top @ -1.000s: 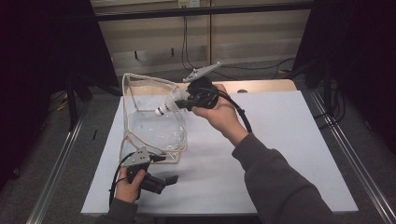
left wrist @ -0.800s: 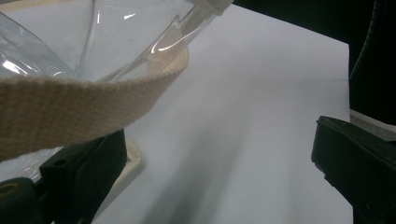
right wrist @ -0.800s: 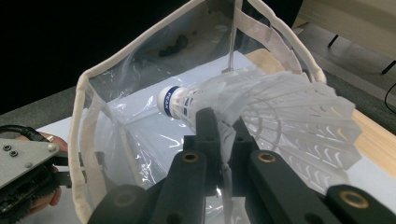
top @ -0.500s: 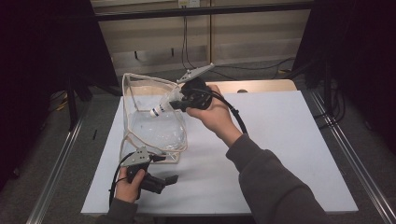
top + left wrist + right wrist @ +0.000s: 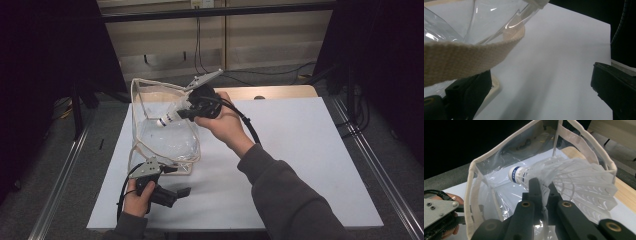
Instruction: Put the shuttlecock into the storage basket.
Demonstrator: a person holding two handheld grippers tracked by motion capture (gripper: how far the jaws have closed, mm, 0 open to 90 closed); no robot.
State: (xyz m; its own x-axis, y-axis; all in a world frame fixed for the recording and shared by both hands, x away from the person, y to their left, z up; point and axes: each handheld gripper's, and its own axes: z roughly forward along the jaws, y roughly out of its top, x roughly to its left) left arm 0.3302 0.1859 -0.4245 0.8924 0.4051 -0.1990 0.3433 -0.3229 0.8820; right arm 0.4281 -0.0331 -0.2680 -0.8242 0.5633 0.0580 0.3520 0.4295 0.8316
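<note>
You had the shuttlecock (image 5: 564,178) pinched by its feather skirt in your right gripper (image 5: 543,187), the two black jaws pressed together on the plastic vanes with the white cork end and its blue band pointing away from you. Seen from above, that gripper (image 5: 187,111) hung over the far right part of the clear bag (image 5: 165,142), and the shuttlecock (image 5: 167,118) lay nearly level along the line of the jaws, its cork aimed left and slightly toward you across the bag's open mouth. So the thing was above the opening, not inside: the cloth-trimmed rim (image 5: 499,153) stood just beyond and below the cork in the right gripper view. That was the relation the coming move turned on, I judge: the long axis had to tip cork-down into the mouth before any release, and your right hand was the one placed to do it. Your left gripper (image 5: 170,182) sat at the near left corner of the white table (image 5: 300,150), its jaws spread wide, one under the bag's cloth strap (image 5: 461,56) and the other well off to the side, squeezing nothing.
</note>
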